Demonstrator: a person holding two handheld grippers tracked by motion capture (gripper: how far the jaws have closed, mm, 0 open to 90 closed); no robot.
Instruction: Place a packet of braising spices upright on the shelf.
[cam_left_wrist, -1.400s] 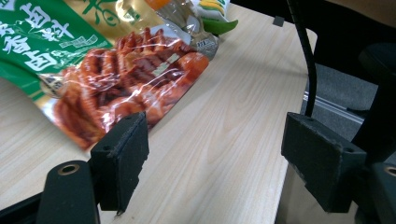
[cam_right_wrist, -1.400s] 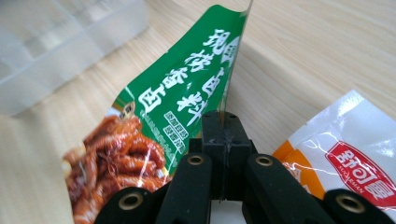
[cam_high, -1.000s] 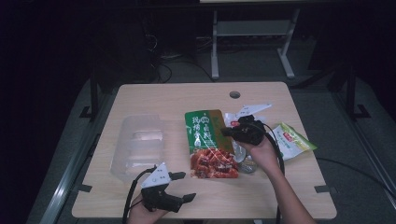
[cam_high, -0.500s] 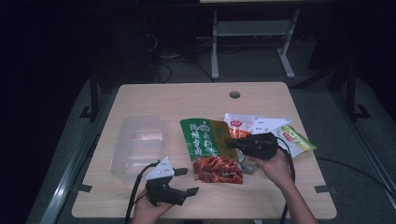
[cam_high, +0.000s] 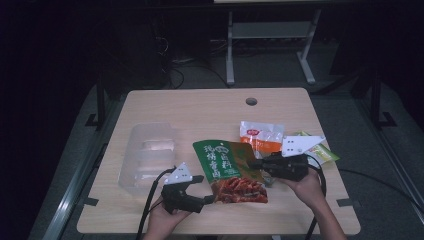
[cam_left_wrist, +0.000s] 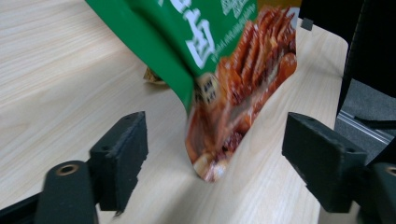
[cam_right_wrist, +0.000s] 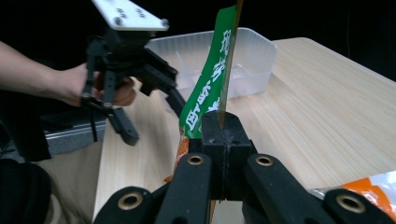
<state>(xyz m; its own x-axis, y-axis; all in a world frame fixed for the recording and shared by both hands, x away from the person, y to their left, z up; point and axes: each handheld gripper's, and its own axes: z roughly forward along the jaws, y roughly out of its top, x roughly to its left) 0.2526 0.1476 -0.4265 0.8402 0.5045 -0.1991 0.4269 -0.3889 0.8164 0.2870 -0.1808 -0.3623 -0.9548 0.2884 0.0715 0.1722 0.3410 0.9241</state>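
Observation:
A green snack pouch (cam_high: 227, 167) with a red food picture is held up on edge above the table (cam_high: 200, 110). My right gripper (cam_high: 257, 164) is shut on its right edge, and the right gripper view shows the jaws pinched on the green pouch (cam_right_wrist: 210, 88) at my right gripper (cam_right_wrist: 223, 133). My left gripper (cam_high: 202, 190) stands open near the front edge, at the pouch's lower left corner. In the left gripper view the pouch (cam_left_wrist: 233, 70) hangs between the spread jaws of my left gripper (cam_left_wrist: 219, 144), untouched, its lower corner close to the wood.
A clear plastic container (cam_high: 150, 155) sits at the table's left, also seen as the container (cam_right_wrist: 238, 56). An orange-and-white pouch (cam_high: 260, 135) and a yellow-green pouch (cam_high: 327, 154) lie right of the green one. A cable hole (cam_high: 251, 101) is at the back.
My right gripper has carried the green pouch toward the near edge and tipped it up. My left gripper has shifted slightly right, toward the pouch's lower corner.

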